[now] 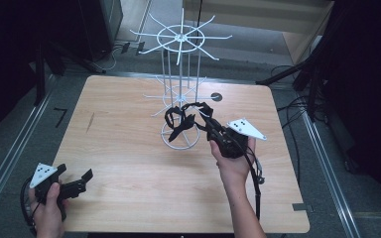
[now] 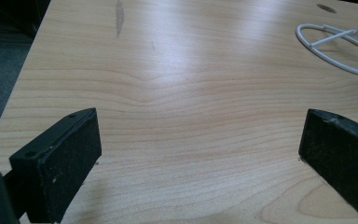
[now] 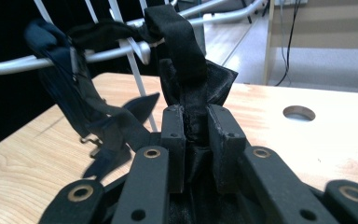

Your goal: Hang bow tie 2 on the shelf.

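A white wire display stand with spoked tiers rises from a ring base at the table's middle back. A black strappy fabric piece is draped over a lower prong of the stand. My right gripper is just right of the stand and shut on one end of that fabric. In the right gripper view the jaws pinch a bunched black band that loops over a white prong. My left gripper rests low at the table's front left, open, with bare wood between its jaws.
The wooden table has a round hole behind the stand. The stand's ring base lies far right in the left gripper view. Dark frames, cables and floor rails surround the table.
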Demonstrator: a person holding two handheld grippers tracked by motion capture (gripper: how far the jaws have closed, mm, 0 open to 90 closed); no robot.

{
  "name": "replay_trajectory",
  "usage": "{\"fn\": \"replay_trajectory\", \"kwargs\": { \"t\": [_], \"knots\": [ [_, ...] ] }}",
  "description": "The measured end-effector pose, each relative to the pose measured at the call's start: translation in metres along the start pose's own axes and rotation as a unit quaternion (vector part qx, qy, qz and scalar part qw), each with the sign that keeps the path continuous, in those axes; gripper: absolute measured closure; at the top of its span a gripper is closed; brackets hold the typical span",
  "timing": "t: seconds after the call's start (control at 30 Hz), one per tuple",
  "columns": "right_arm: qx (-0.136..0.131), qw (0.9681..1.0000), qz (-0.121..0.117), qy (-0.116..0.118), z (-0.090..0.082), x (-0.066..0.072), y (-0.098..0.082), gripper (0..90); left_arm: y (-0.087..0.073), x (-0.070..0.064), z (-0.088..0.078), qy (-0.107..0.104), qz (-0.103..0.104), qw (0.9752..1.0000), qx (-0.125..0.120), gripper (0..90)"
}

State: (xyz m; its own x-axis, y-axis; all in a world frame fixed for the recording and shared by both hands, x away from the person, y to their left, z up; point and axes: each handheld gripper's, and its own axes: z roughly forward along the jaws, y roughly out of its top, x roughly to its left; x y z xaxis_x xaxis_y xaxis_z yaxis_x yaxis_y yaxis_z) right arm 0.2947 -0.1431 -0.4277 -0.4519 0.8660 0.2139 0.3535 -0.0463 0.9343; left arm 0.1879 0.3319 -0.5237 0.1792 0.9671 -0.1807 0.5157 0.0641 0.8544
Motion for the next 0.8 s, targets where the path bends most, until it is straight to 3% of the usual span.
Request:
{"fn": "replay_trajectory", "kwargs": {
  "t": [0.33,0.53,0.8],
  "knots": [
    [0.035,0.9994,0.000,-0.010,0.018,-0.002,-0.018,75.1,0.000,0.000,0.000,-0.002,-0.001,1.0000,0.001,0.0],
    [0.042,0.9991,-0.005,-0.007,0.021,-0.003,-0.023,69.9,0.000,0.001,0.000,-0.003,-0.002,1.0000,0.002,0.0],
    [0.037,0.9992,-0.012,-0.012,0.015,-0.011,-0.028,44.9,0.000,0.001,0.000,-0.004,-0.003,1.0000,0.000,0.0]
  ]
}}
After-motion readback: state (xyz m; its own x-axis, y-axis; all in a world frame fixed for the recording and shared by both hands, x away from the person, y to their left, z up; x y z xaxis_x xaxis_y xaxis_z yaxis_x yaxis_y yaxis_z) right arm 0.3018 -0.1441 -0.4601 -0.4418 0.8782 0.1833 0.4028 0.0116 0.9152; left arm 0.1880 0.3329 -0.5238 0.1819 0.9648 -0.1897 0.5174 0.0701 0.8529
